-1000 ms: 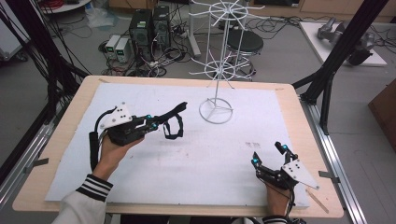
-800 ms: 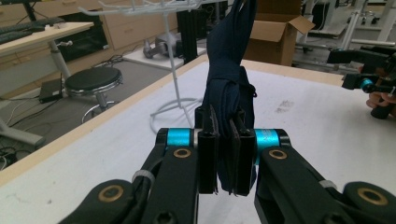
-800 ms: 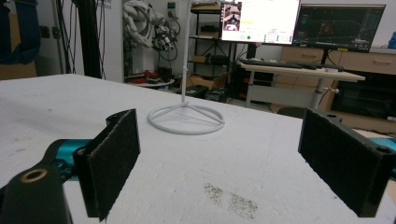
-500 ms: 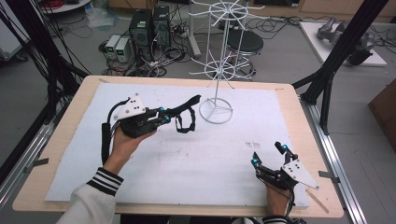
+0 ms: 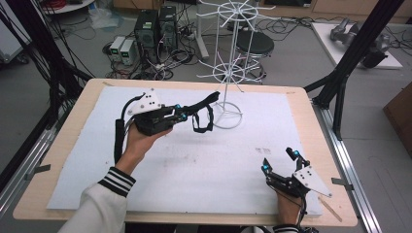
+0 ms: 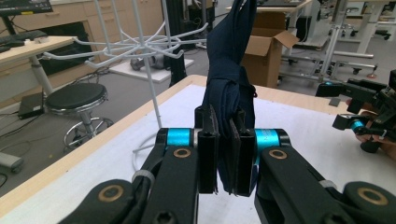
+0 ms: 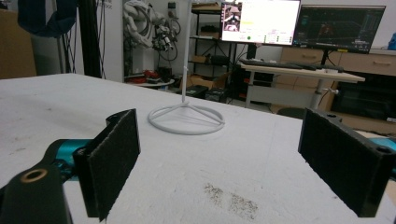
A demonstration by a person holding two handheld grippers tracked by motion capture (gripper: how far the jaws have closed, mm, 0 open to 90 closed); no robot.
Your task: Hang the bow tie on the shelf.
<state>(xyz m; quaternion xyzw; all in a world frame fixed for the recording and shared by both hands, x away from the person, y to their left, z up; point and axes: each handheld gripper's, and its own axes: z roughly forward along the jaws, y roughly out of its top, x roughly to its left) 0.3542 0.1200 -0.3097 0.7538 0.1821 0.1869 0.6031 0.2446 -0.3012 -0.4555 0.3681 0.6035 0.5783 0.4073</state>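
Observation:
My left gripper (image 5: 186,115) is held above the left middle of the table, shut on a dark navy strap (image 5: 202,112) that loops out toward the white wire rack (image 5: 233,58). In the left gripper view the jaws (image 6: 224,144) pinch the folded strap (image 6: 229,79), which rises above them, and the rack's lower arms (image 6: 135,46) spread to the left. My right gripper (image 5: 281,163) rests at the front right of the table, open with nothing between its pads (image 7: 114,158). The rack's base ring (image 7: 187,120) lies ahead of it.
A white foam sheet (image 5: 194,174) covers the wooden table (image 5: 87,97). Black frame posts stand at the table's left and right sides. On the floor behind the table are a stool (image 5: 254,43) and computer boxes (image 5: 153,24). A cardboard box (image 6: 268,44) stands beyond the table.
My left gripper has carried the strap to the right and up, closer to the rack's base. The right gripper has stayed where it was.

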